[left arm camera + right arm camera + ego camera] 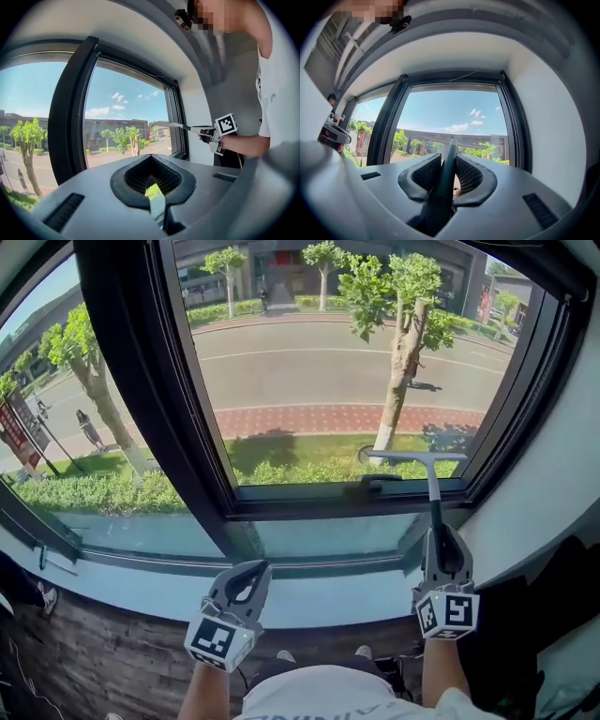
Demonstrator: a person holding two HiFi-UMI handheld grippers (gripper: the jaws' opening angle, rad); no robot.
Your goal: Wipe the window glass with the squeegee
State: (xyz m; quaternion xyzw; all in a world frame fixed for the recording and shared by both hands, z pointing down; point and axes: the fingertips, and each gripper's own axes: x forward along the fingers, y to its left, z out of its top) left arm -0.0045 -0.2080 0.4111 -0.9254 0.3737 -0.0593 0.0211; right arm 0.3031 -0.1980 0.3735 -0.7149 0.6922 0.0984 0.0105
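The squeegee [413, 457] has its grey blade lying level against the bottom of the right window pane [328, 362], just above the lower frame. Its thin handle runs down into my right gripper [442, 542], which is shut on it. In the right gripper view the dark handle [446, 174] sits squeezed between both pads. My left gripper [254, 570] hangs low over the sill, left of the squeegee, its jaws shut with nothing held. From the left gripper view, the squeegee [176, 125] and right gripper [212, 134] show at the pane's right edge.
A thick black mullion [155, 399] splits the window into two panes. A dark latch handle [375, 486] sits on the lower frame beside the blade. The pale sill [309, 604] runs below, with a white wall [553, 493] on the right.
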